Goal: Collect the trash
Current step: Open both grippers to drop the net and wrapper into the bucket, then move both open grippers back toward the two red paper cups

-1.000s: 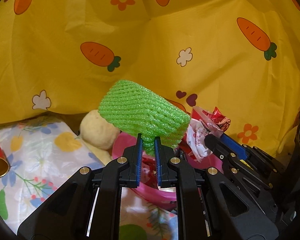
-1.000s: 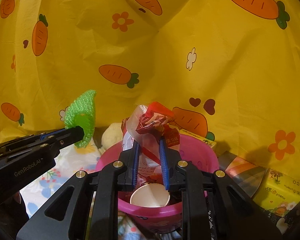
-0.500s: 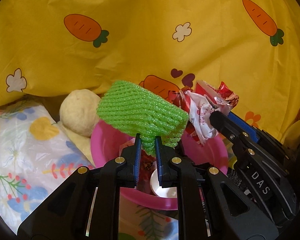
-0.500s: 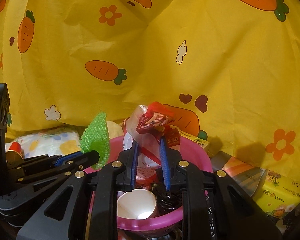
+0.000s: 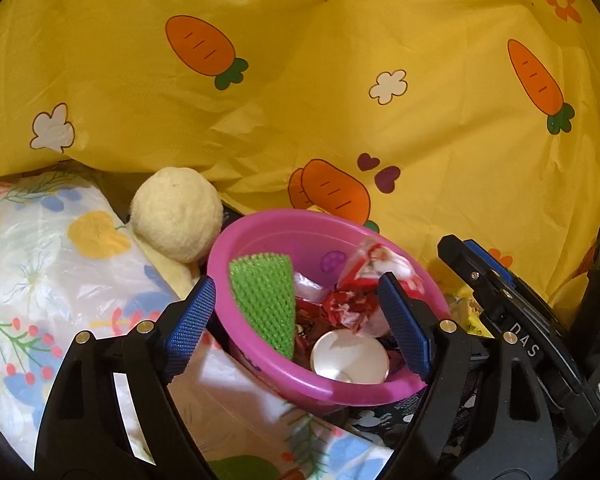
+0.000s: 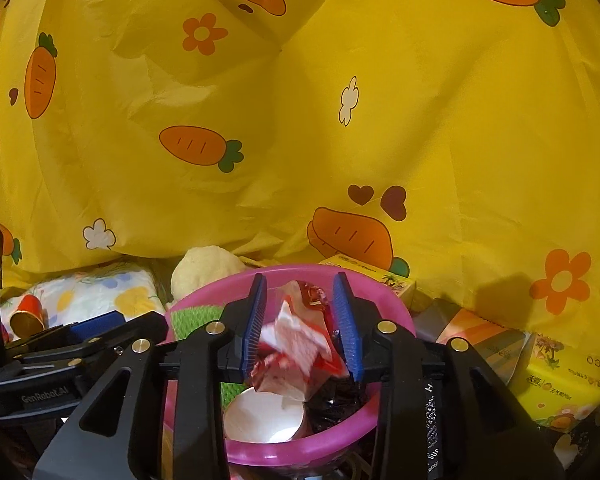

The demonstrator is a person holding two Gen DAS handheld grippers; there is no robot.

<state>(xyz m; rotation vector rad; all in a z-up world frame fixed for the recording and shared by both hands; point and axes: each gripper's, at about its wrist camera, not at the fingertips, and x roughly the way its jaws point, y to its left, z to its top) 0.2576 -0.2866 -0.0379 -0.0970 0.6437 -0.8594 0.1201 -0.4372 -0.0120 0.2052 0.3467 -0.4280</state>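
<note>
1 pink basin (image 5: 260,236), 1 green foam net (image 5: 266,300), 1 white paper cup (image 5: 350,356), 1 red-gold cup (image 6: 26,314), 1 cream plush ball (image 5: 176,214), 2 grippers: left gripper (image 5: 300,328), right gripper (image 6: 300,324)

The pink basin (image 5: 260,236) is smooth, glossy plastic. The green fruit net (image 5: 266,300) is matt foam mesh. The red-and-white wrapper (image 6: 296,344) is shiny crinkled film. The yellow carrot-print sheet (image 6: 340,140) looks thin, creased, faintly glossy.

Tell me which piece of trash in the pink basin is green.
The foam net sleeve, leaning against the pink basin's left inner wall. The wrapper is red and white, the paper cup white.
</note>
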